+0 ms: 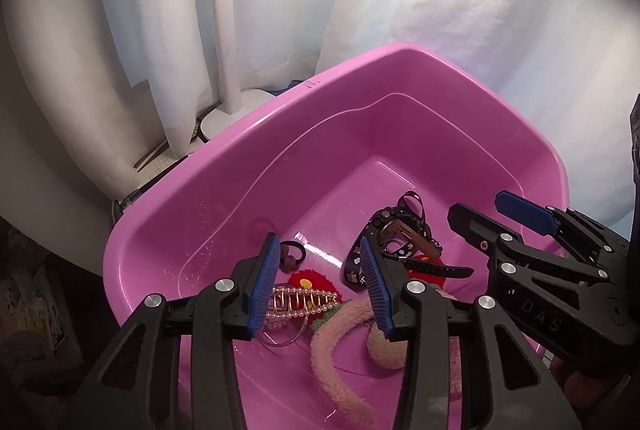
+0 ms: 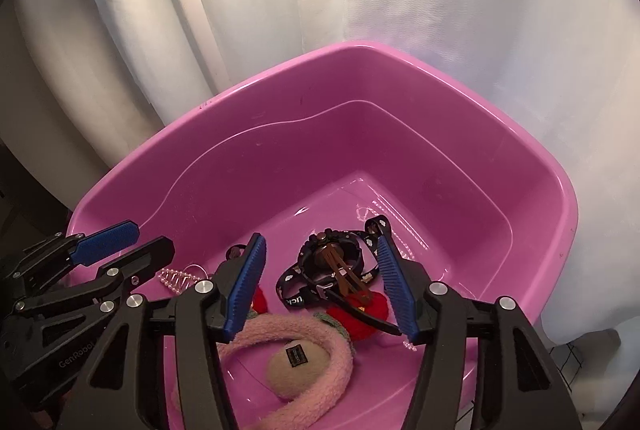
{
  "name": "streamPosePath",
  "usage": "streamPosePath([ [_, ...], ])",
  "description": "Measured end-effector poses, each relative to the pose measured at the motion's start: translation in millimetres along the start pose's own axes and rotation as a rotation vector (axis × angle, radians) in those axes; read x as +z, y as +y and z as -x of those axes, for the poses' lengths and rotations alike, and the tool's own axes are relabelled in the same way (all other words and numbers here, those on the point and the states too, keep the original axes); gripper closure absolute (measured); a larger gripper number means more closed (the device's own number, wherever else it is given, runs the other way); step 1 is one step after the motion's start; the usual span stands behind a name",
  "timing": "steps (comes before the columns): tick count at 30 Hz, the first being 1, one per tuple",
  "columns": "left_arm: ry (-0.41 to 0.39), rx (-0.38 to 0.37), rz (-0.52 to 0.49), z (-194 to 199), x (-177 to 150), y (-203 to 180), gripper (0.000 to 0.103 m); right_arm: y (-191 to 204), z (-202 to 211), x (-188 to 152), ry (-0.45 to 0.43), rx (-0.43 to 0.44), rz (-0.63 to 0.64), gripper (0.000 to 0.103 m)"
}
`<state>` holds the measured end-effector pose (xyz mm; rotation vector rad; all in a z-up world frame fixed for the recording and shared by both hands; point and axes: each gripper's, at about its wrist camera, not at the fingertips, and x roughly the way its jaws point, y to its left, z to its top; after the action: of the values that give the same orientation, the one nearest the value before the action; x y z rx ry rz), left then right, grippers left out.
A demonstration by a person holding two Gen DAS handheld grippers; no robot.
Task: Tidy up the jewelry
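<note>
Left wrist view shows us holding the left gripper (image 1: 320, 286) over the pink tub (image 1: 360, 78), jaws apart and holding nothing. The right gripper (image 2: 324, 286) hangs beside it above the same tub, its jaws likewise apart and empty. All the pieces we can see lie inside the tub, on its near floor: a pearl hair claw (image 1: 304, 300), a black watch (image 2: 332, 254) with a brown clip (image 2: 348, 280) across it, a fluffy pink headband (image 2: 304, 334), red knitted pieces (image 2: 360, 314) and a dark hair tie (image 1: 292, 254). We judge this fits either a finished gathering or a heap awaiting sorting; nothing settles which.
</note>
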<state>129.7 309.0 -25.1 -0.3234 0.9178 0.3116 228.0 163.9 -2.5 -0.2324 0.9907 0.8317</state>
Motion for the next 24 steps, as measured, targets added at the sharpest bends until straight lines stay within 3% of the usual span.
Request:
streamPosePath([
  [1,-0.007,0.006,0.006,1,0,1,0.039,0,3,-2,-0.013,-0.002,0.002,0.044],
  [12,0.0,0.043,0.048,3,4,5,0.019,-10,13,-4,-0.013,-0.007,-0.016,0.044],
  [24,-0.003,0.099,0.054,7,2,4,0.016,-10,20,-9,-0.027,-0.019,-0.016,0.044],
])
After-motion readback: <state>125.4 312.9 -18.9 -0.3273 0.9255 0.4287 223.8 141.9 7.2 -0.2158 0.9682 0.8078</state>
